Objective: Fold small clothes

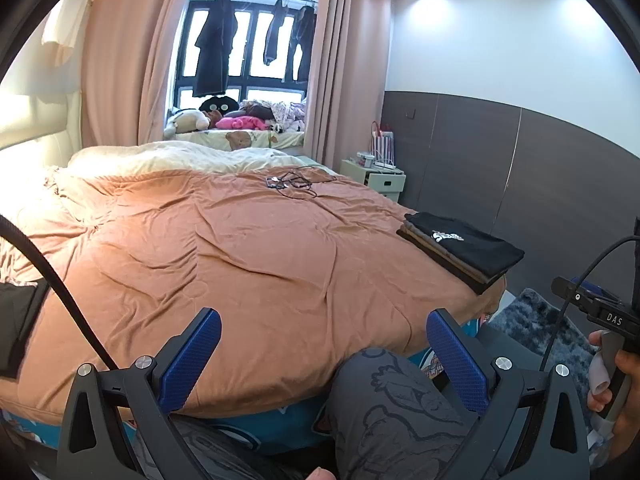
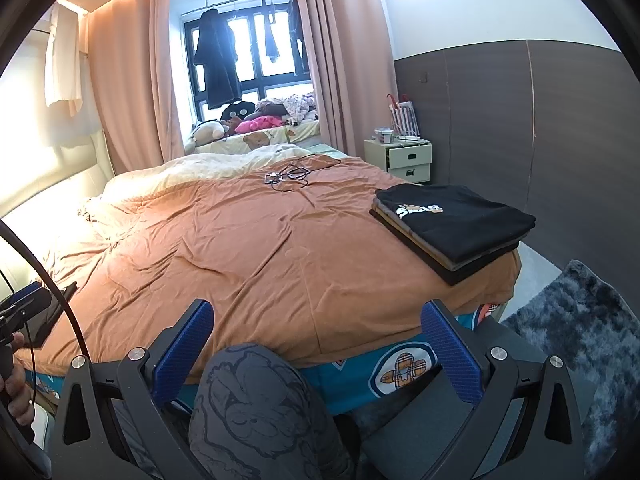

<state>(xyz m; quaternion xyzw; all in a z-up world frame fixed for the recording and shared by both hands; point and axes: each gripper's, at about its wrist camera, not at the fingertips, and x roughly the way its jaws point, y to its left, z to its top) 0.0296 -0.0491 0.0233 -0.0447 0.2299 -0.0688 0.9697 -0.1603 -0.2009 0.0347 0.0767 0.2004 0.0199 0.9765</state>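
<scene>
- Orange-brown cover spans one bed (image 2: 248,248).
- One stack of folded clothes (image 2: 452,228), black shirt on top, sits at the bed's near right corner.
- Left tool (image 1: 324,356) and right tool (image 2: 316,352): both released, holding nothing.

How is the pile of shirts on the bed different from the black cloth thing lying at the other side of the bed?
The pile of shirts is several folded layers stacked neatly, while the black cloth looks like one flat piece.

The pile sits at the bed's right corner; the black cloth lies at the left edge.

The pile's top shirt shows a white print; no print shows on the black cloth.

Both rest on the orange bedcover, and neither gripper touches them.
</scene>
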